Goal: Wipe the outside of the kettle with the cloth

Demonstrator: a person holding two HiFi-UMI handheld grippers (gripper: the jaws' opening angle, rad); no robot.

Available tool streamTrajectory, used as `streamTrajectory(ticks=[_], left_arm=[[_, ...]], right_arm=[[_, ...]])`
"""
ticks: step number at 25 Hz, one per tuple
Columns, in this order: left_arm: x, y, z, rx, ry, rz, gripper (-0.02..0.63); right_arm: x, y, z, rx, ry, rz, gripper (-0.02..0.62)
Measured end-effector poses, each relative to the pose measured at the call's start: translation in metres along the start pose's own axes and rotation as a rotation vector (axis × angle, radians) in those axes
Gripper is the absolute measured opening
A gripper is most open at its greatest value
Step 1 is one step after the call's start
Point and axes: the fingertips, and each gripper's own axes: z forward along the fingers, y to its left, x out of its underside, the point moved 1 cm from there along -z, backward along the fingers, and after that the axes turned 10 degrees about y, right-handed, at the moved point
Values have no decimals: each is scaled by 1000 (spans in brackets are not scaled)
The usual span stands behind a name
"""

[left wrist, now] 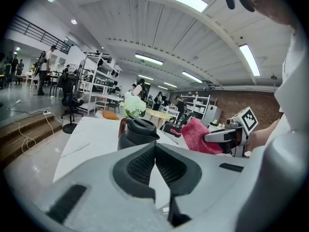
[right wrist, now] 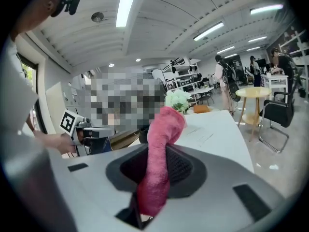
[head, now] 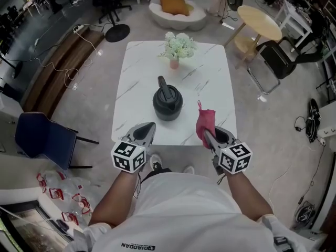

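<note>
The right claw (head: 206,134) is clamped on a fuzzy pink cloth (head: 205,119) that stands up in a loose roll from its ribbed dark pads. The left claw (head: 148,126) is pressed together on nothing, and both hover at the near edge of the white, marble-veined worktop (head: 210,72). The kettle (head: 167,104), squat, round and matt dark, sits untouched beyond the 2 claws. With so little cloth exposed, hard claw tips might scrape its shell, and a 1-sided push could slide it across the slick top.
</note>
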Motion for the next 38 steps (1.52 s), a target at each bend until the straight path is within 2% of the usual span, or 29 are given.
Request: streamTrajectory(ticks=[9,38], left_arm=[[1,-13,-4,-18,-2,20,0],[-4,-11,-6,-25,2,47,0]], right_arm=[[9,6,3,-41,-1,-3,94],[6,4,6,-38,-19,6,94]])
